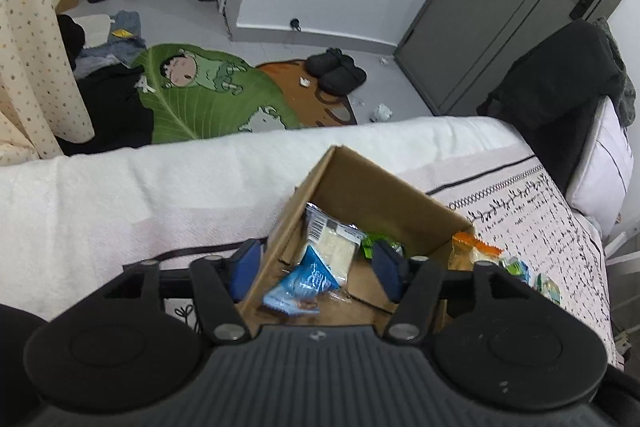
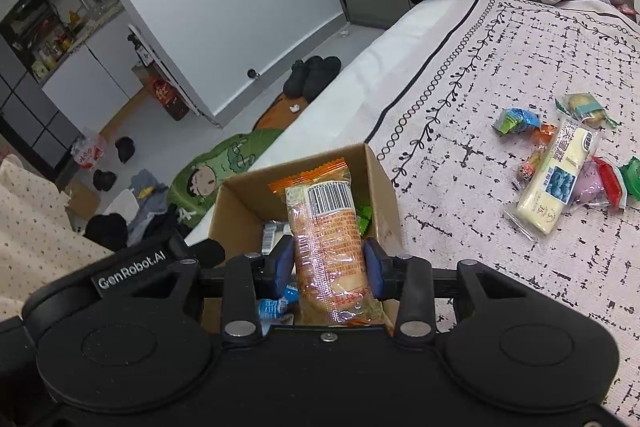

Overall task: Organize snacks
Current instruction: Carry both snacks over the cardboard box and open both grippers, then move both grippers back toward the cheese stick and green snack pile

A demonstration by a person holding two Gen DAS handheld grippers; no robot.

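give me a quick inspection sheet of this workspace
surface: bed with a white patterned cotton bedspread.
job's things: open brown cardboard box on the bed, holding a blue snack pouch, a white wafer pack and a green wrapper; long cream snack bar and small mixed candies loose on the bedspread.
clutter: nothing seen on the bed.
grippers: left tongs open over the box, empty; right tongs shut on an orange-topped clear snack pack above the box.
cables: nothing seen.
surroundings: green leaf-shaped floor rug, black slippers, grey door.
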